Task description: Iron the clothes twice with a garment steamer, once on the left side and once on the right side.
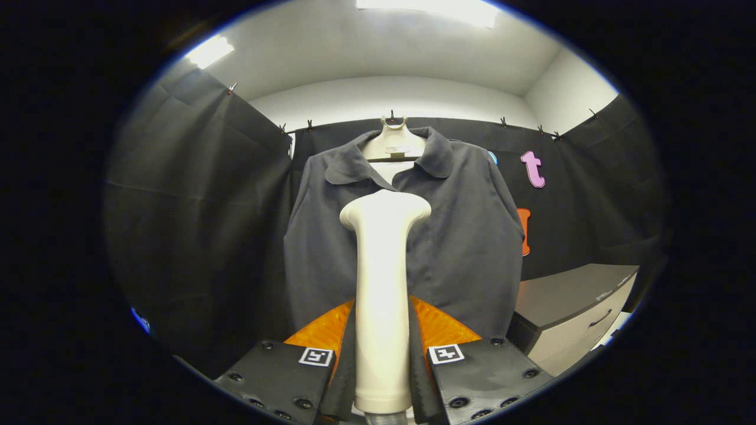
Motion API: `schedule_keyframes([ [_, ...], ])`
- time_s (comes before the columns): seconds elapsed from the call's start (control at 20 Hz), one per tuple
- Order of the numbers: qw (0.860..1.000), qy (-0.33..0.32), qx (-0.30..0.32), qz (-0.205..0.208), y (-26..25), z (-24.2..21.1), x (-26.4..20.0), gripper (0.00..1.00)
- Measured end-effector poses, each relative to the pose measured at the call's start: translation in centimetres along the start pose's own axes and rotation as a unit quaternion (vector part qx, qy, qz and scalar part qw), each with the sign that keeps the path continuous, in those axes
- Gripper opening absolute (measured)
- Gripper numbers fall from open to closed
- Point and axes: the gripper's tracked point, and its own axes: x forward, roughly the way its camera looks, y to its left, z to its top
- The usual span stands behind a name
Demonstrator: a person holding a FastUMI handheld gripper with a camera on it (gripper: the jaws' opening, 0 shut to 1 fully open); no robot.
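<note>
Straight ahead, 12 o'clock from the gripper: dark collared shirt (466, 236) hanging on a pale hanger (394, 141), front facing us, flat against the black cloth wall (195, 224). Collar open at the top, hem dropping behind the fingers.

At 3 to 4 o'clock, beside the shirt's lower edge: grey cabinet (567, 307), one drawer handle showing on its front.

Dead centre, in front of the shirt: garment steamer (383, 283), cream coloured, upright. Its wide head sits at chest height of the shirt, just under the collar opening; cannot tell if the head touches the fabric. The handle runs straight down to 6 o'clock.

Gripper (381, 360) closed around the steamer's handle, narrow gap, one finger pressing each side of it. Fingers (440, 327) reach forward past the handle toward the shirt. Square marker tag on each finger's block at 7 and 5 o'clock.

White ceiling with two lit panels at 11 and 12 o'clock.
</note>
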Motion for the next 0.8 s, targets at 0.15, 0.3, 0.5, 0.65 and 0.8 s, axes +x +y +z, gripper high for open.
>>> schedule_keyframes([
  [0.15,1.000,-0.007,0.000,0.020,1.9,0.9,1.6,0.45],
  [0.3,0.999,-0.003,-0.004,0.033,3.2,0.9,3.1,0.45],
  [0.5,0.999,0.002,-0.004,0.041,4.1,0.4,4.8,0.45],
  [0.65,0.999,0.008,-0.007,0.034,3.7,-0.3,6.1,0.45],
  [0.8,0.999,0.012,-0.007,0.032,3.6,-0.8,6.6,0.45],
])
